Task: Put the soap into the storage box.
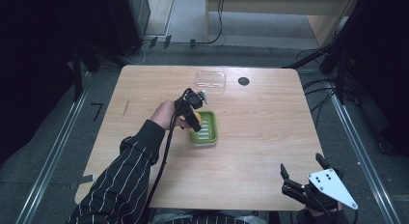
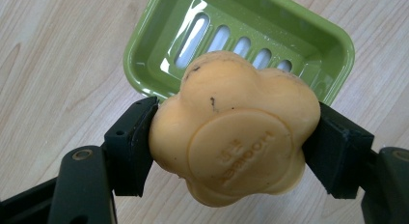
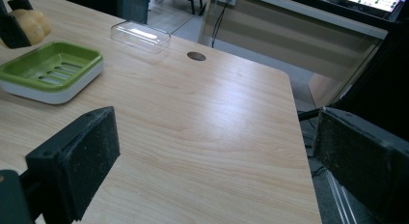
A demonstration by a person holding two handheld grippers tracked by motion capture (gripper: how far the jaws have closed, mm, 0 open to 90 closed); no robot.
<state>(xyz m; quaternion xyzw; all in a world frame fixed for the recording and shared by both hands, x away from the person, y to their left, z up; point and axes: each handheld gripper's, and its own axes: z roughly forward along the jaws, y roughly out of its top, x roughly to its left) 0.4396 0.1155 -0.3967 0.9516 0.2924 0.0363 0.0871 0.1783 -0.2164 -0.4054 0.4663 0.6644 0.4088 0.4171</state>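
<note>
A yellow-orange flower-shaped soap bar (image 2: 231,130) is clamped between the black jaws of my left gripper (image 2: 231,147), just above the near rim of the green soap dish (image 2: 270,31). In the high view the left gripper (image 1: 194,117) hovers at the dish's (image 1: 206,130) left edge, mid-table. The right gripper view has the soap (image 3: 30,22) over the dish (image 3: 48,69) at far left. My right gripper (image 3: 212,161) stands open with nothing between its fingers, low at the table's front right corner (image 1: 303,178).
A clear plastic lid (image 1: 211,80) lies at the back of the table, with a dark round hole (image 1: 243,81) in the tabletop to its right. Cables run across the floor beyond the table's far and right edges.
</note>
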